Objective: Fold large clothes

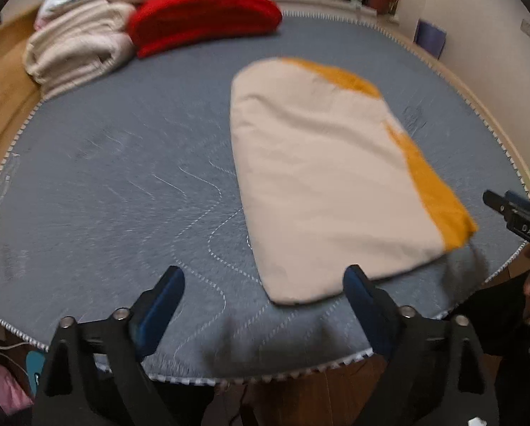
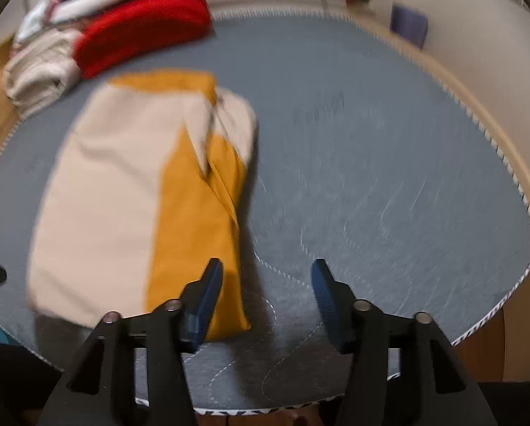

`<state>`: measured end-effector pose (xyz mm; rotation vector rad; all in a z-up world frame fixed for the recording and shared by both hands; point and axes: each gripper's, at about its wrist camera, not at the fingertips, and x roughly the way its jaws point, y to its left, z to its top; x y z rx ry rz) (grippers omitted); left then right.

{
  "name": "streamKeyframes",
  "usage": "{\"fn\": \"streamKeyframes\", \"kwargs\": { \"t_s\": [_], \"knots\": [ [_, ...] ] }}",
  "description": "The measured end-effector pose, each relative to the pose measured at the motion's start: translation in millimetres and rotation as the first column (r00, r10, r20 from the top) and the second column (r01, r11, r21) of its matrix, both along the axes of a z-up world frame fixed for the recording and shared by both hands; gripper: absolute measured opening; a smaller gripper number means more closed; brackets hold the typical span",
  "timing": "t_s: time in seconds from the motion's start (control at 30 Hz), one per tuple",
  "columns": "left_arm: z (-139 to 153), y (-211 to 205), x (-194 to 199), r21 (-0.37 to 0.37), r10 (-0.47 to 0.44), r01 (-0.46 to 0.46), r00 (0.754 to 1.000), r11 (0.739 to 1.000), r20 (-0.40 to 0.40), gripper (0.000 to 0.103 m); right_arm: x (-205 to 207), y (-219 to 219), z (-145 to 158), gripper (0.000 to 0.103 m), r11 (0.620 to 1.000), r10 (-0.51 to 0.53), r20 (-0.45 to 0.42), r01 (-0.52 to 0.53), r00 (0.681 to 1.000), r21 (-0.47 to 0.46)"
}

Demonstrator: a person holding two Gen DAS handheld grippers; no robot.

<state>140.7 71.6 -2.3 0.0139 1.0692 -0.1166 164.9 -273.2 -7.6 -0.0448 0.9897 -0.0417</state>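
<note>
Folded cream-and-mustard garment (image 1: 336,184) lies flat on the grey quilted mattress (image 1: 123,177), a long narrow bundle with the mustard panel along one side. It sits ahead of and slightly right of the left claw (image 1: 265,294), whose right finger overlaps its near corner in view. Seen from the right claw (image 2: 266,291), it lies ahead and to the left, near end just beside the left finger.

Both claws stand wide open, nothing between the pads; neither grips cloth. Judgement: garment released so the fold can settle flat.

Far ahead of both claws: folded red blanket (image 1: 204,14) and cream quilt (image 1: 76,42), stacked at the mattress edge, well apart from the garment, probably to keep working space free.
</note>
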Motion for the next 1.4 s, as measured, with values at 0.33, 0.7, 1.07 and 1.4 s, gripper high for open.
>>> {"fn": "streamKeyframes", "kwargs": {
  "t_s": [0.33,0.7,1.07,1.4],
  "knots": [
    [18.0,-5.4,-66.3,-0.113,0.2,-0.192,0.978,0.975,0.06,0.097,-101.3,39.3,61.3,0.103,0.996,0.076,0.149,-0.082,0.986,0.039],
    [-12.0,-31.3,-58.5,-0.091,0.131,-0.13,0.991,0.987,0.011,0.096,-111.0,80.9,17.1,0.103,0.988,0.144,0.071,-0.147,0.987,0.041],
    [-12.0,-37.3,-53.4,-0.055,0.148,-0.145,0.987,0.988,0.057,0.096,-104.1,81.4,13.4,0.103,0.99,0.136,0.091,-0.139,0.987,0.027],
    [-1.2,-37.3,-56.3,-0.053,0.134,-0.129,0.983,0.99,0.122,0.096,-107.4,76.8,27.7,0.103,0.989,0.143,0.157,-0.145,0.977,0.004]
  ]
}}
